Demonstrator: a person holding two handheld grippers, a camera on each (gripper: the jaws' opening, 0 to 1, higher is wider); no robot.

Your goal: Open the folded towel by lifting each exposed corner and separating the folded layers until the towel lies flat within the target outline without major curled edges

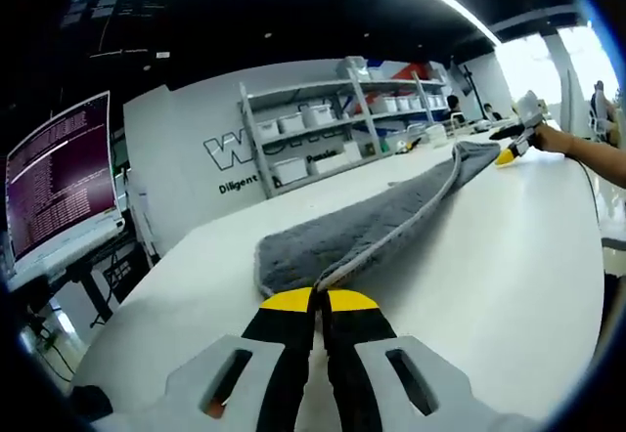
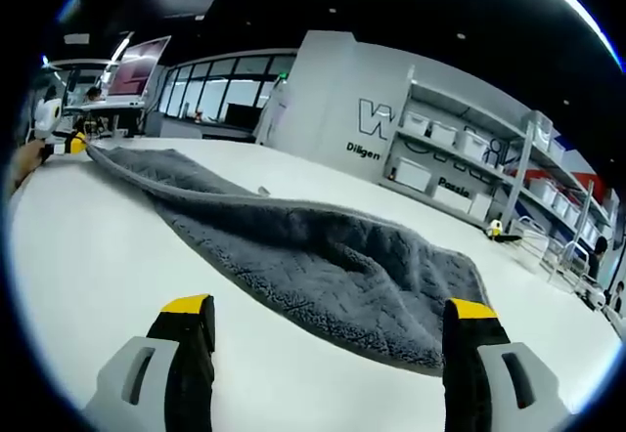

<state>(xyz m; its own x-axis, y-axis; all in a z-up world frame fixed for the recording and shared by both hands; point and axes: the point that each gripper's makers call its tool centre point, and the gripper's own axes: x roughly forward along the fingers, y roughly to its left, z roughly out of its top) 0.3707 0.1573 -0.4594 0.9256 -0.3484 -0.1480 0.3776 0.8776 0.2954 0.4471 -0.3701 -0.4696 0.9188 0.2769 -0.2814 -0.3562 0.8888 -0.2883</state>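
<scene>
Yellow-tipped left tongs (image 1: 315,302) sit right up front in the left gripper view, pinched together on the near corner of the grey towel (image 1: 377,222). From there the towel stretches across the white counter (image 1: 509,256) to its far end, where the right tongs (image 1: 511,152) reach in, held by a hand (image 1: 553,139). Over in the right gripper view, the right tongs (image 2: 331,313) are spread wide apart with nothing between them, the towel (image 2: 323,256) lying rumpled just beyond on the counter (image 2: 88,237). Shelves with bins (image 2: 469,158) stand behind.
</scene>
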